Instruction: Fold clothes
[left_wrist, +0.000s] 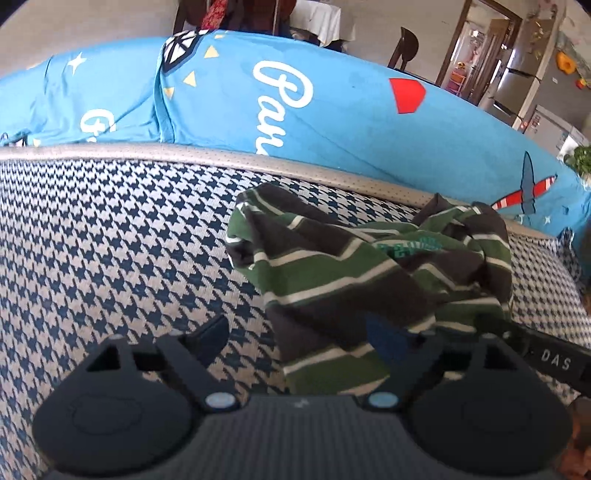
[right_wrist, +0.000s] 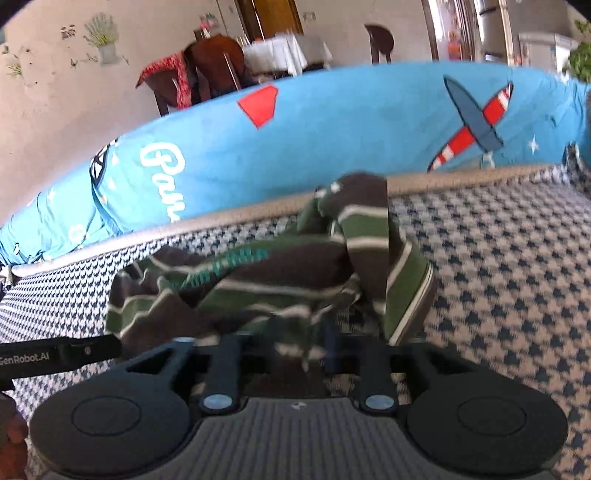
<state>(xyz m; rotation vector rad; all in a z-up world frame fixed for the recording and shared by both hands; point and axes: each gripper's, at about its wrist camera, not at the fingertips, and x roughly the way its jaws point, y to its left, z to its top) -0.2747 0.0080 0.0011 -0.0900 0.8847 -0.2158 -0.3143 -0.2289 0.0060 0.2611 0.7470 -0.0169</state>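
Two hand-held grippers work over one crumpled striped shirt (left_wrist: 369, 266), green and dark brown with thin pale lines, which lies bunched on a houndstooth cushion (left_wrist: 110, 240) in the right half of the left wrist frame. The left gripper (left_wrist: 299, 332) sits at the bottom centre of that frame with its fingers spread wide; the lower edge of the shirt falls between them, the right finger lies over the cloth and the left finger rests above bare cushion, gripping nothing. In the right wrist view the shirt (right_wrist: 258, 280) fills the middle of the frame, one sleeve or hem raised toward the upper centre. The right gripper (right_wrist: 295, 347) at the bottom centre has its fingers drawn near together with a fold of the shirt bunched between them, though blur hides the tips. Behind the cushion, across the upper part of both frames, runs a bright blue printed cover (right_wrist: 332, 129).
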